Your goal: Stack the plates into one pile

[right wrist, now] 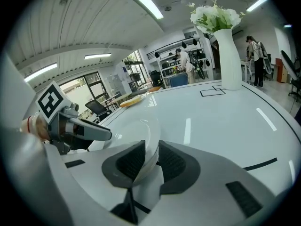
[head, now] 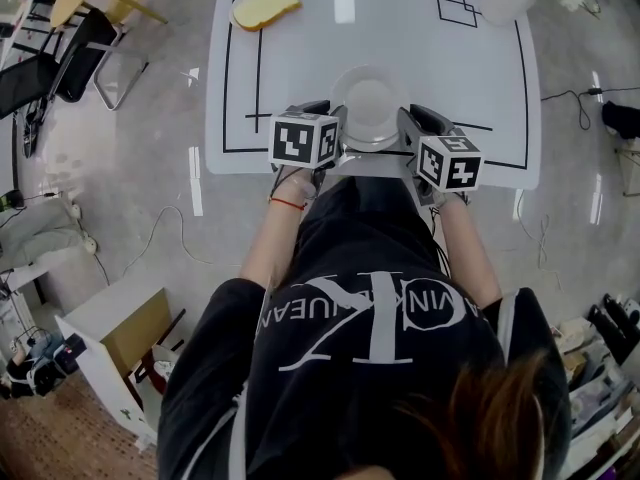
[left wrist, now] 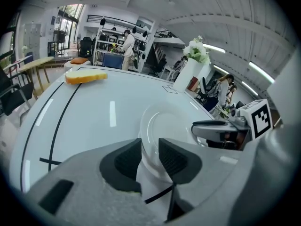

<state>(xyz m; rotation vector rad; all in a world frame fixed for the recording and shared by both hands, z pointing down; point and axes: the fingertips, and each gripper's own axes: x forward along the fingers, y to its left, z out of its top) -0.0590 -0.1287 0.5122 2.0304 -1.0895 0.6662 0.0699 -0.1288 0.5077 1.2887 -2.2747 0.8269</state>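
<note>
My left claw and right claw each clamp an opposite rim of the white plate between them; I judge I'm mid-placement, needing a level lowering before release.

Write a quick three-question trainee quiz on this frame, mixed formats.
1. True or false: the left tool and the right tool each grip the rim of the white plate.
2. Multiple choice, in the head view: the yellow item lies A) on the white plate, B) at the far-left corner of the table, C) in the right tool.
3. Fill in: the white vase holds ____.

Key: 1 true; 2 B; 3 flowers.
</note>
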